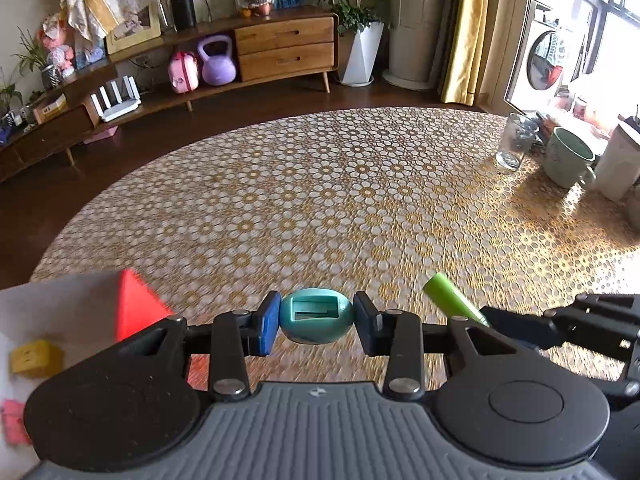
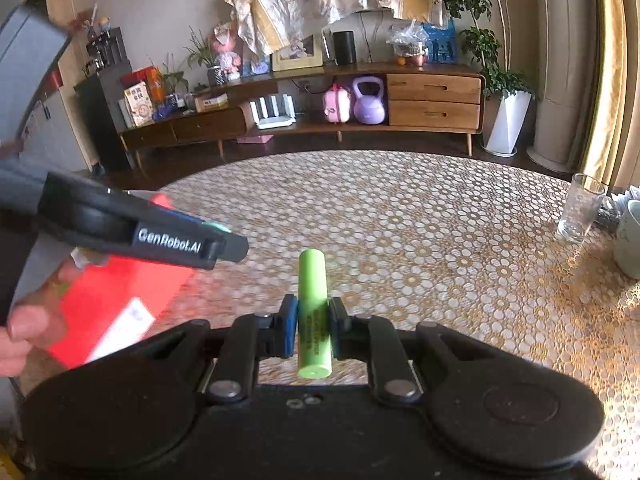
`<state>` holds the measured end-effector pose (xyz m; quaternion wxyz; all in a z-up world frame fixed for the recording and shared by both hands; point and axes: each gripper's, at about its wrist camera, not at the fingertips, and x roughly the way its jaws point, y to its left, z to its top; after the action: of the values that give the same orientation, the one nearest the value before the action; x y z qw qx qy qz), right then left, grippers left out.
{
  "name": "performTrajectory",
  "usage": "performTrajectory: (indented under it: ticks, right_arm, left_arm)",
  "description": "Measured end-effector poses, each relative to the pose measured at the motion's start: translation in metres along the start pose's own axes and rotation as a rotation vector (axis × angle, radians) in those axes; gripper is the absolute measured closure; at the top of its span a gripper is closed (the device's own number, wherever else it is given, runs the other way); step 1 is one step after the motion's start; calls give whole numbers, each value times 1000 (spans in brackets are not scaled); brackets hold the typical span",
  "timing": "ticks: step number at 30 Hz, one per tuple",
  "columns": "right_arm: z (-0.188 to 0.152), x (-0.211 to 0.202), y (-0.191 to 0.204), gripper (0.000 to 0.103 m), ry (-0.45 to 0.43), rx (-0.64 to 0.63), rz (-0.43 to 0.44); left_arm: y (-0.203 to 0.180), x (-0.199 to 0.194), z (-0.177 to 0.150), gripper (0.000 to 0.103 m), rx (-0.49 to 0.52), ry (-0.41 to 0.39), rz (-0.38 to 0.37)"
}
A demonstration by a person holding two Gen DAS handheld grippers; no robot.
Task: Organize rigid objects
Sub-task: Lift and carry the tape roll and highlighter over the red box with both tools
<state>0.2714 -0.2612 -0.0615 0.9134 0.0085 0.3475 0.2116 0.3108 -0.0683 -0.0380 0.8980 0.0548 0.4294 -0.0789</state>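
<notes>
My left gripper [image 1: 316, 322] is shut on a teal egg-shaped object [image 1: 316, 320], held above the table with its slotted face up. My right gripper [image 2: 313, 326] is shut on a green cylindrical battery [image 2: 313, 312], gripped at its middle and pointing forward. The battery [image 1: 452, 300] and the right gripper also show at the right of the left wrist view. A red box [image 1: 136, 308] stands at the left on a white surface [image 1: 60, 308], with a yellow block [image 1: 34, 360] and a pink piece [image 1: 12, 420] beside it. The left gripper [image 2: 216, 240] shows from the side in the right wrist view, over the red box [image 2: 116, 304].
The round table [image 1: 340, 200] carries a floral cloth. A clear glass [image 1: 514, 146], a green mug [image 1: 566, 158] and a white container [image 1: 618, 166] stand at its far right edge. A hand [image 2: 16, 332] is at the left. A wooden sideboard [image 1: 280, 48] lines the back wall.
</notes>
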Motion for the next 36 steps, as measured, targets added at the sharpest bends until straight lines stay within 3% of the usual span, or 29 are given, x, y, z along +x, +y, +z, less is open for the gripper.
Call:
performTrajectory:
  ticks: [17, 26, 36]
  right_arm:
    - [14, -58, 104, 88, -51, -60, 71]
    - [26, -41, 163, 88, -41, -121, 121]
    - [33, -5, 215, 88, -3, -179, 145]
  left_arm:
    - [65, -101, -56, 65, -35, -45, 14]
    - [120, -127, -81, 64, -68, -64, 48]
    - [187, -126, -104, 64, -113, -40, 103]
